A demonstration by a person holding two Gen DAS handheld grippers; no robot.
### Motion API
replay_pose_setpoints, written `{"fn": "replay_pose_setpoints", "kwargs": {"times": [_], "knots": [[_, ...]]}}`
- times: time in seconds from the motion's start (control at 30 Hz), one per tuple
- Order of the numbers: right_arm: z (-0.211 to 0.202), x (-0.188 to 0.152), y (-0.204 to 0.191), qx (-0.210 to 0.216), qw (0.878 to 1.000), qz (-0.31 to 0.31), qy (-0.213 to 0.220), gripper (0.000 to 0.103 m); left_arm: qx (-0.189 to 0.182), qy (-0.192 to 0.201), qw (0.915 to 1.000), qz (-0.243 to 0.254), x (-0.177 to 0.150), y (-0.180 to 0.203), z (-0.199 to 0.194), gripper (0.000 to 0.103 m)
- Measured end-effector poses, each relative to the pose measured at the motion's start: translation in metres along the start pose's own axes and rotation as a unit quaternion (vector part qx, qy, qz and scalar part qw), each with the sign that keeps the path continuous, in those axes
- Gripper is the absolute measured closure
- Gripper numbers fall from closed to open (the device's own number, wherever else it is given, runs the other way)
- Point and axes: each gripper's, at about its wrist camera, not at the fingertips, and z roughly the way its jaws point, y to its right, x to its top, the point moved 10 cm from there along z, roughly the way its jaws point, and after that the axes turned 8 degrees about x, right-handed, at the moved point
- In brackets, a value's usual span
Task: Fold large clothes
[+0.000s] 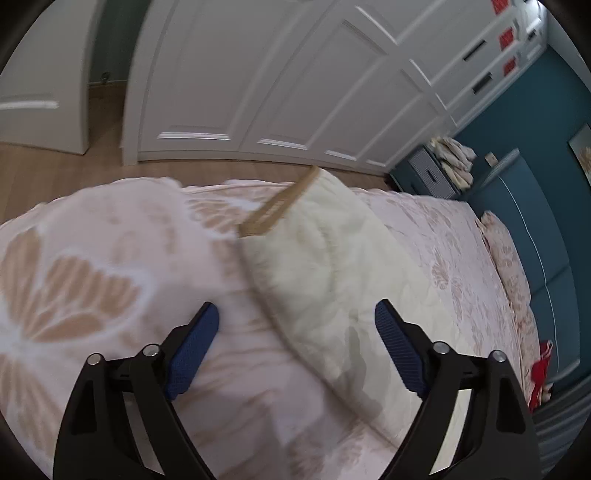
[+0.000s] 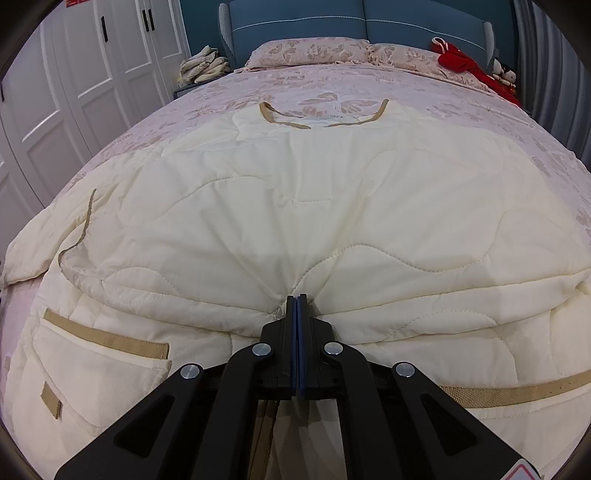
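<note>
A large cream quilted garment [image 2: 295, 192] with tan trim lies spread on the bed, collar towards the pillows and a patch pocket [image 2: 92, 369] at the near left. My right gripper [image 2: 297, 299] is shut on a pinched fold of it near the hem. In the left wrist view a sleeve of the cream garment [image 1: 317, 251] with a tan cuff lies across the bedspread. My left gripper [image 1: 295, 325] is open and empty just above that sleeve.
The bed has a pink floral bedspread [image 2: 461, 110], pillows [image 2: 314, 51] and a blue headboard [image 2: 332, 18]. A red cloth [image 2: 458, 55] lies by the right pillow. White wardrobe doors [image 1: 277, 74] and a nightstand with folded cloths [image 2: 201, 66] stand to the left.
</note>
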Motion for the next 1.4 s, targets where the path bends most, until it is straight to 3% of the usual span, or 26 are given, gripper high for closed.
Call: {"fn": "replay_pose_setpoints", "kwargs": {"times": [0.07, 0.17, 0.27, 0.37, 0.47, 0.57, 0.6, 0.67, 0.73, 0.87, 0.93, 1.0, 1.03, 1.13, 1.17, 1.23, 1.3, 1.37, 1.4], "knots": [[0.000, -0.001, 0.000, -0.001, 1.000, 0.000, 0.001, 0.103, -0.013, -0.017, 0.9996, 0.018, 0.000, 0.012, 0.009, 0.064], [-0.001, -0.001, 0.000, 0.002, 1.000, 0.002, 0.001, 0.102, -0.020, -0.027, 0.9989, 0.033, 0.000, 0.027, 0.010, 0.087], [-0.001, 0.000, 0.000, 0.007, 1.000, 0.006, 0.004, 0.102, -0.049, 0.003, 0.9970, 0.060, 0.008, 0.060, -0.018, 0.092], [-0.003, 0.002, 0.000, 0.013, 1.000, 0.011, 0.006, 0.102, -0.082, 0.043, 0.9883, 0.121, 0.009, 0.114, -0.061, 0.095], [-0.005, 0.003, 0.001, 0.020, 1.000, 0.017, 0.006, 0.102, -0.140, 0.076, 0.9685, 0.191, -0.011, 0.189, -0.123, 0.096], [-0.015, 0.008, 0.002, 0.042, 0.998, 0.038, 0.003, 0.097, -0.206, 0.096, 0.9386, 0.259, -0.056, 0.264, -0.187, 0.096], [-0.019, 0.009, 0.004, 0.046, 0.998, 0.043, 0.005, 0.092, -0.232, 0.095, 0.9267, 0.280, -0.078, 0.289, -0.207, 0.096], [-0.040, 0.013, 0.008, 0.044, 0.997, 0.052, 0.023, 0.058, -0.282, 0.082, 0.9013, 0.319, -0.131, 0.336, -0.243, 0.096], [-0.061, 0.015, 0.015, 0.034, 0.997, 0.050, 0.041, 0.055, -0.315, 0.056, 0.8822, 0.345, -0.181, 0.369, -0.262, 0.096], [-0.095, 0.008, 0.038, 0.018, 0.997, 0.059, 0.047, 0.055, -0.339, 0.005, 0.8559, 0.391, -0.283, 0.413, -0.272, 0.097], [-0.113, -0.003, 0.057, 0.006, 0.996, 0.072, 0.047, 0.055, -0.332, -0.030, 0.8459, 0.416, -0.339, 0.428, -0.261, 0.096], [-0.129, -0.016, 0.077, -0.006, 0.995, 0.089, 0.043, 0.054, -0.314, -0.059, 0.8384, 0.442, -0.389, 0.432, -0.245, 0.092], [-0.135, -0.023, 0.086, -0.011, 0.994, 0.096, 0.041, 0.052, -0.305, -0.076, 0.8355, 0.451, -0.414, 0.429, -0.235, 0.084], [-0.150, -0.046, 0.112, -0.027, 0.993, 0.111, 0.029, 0.050, -0.289, -0.109, 0.8380, 0.450, -0.451, 0.418, -0.208, 0.043], [-0.154, -0.054, 0.119, -0.032, 0.993, 0.115, 0.024, 0.048, -0.281, -0.116, 0.8429, 0.444, -0.462, 0.412, -0.201, 0.030], [-0.159, -0.063, 0.129, -0.036, 0.992, 0.121, 0.019, 0.045, -0.274, -0.133, 0.8525, 0.425, -0.468, 0.399, -0.188, 0.017], [-0.161, -0.067, 0.135, -0.034, 0.991, 0.129, 0.018, 0.042, -0.279, -0.157, 0.8628, 0.391, -0.465, 0.380, -0.181, 0.014], [-0.160, -0.062, 0.138, -0.023, 0.990, 0.139, 0.022, 0.041, -0.276, -0.171, 0.8803, 0.346, -0.441, 0.359, -0.177, 0.013], [-0.161, -0.058, 0.139, -0.016, 0.989, 0.143, 0.026, 0.040, -0.270, -0.171, 0.8938, 0.315, -0.419, 0.346, -0.169, 0.013]]}}
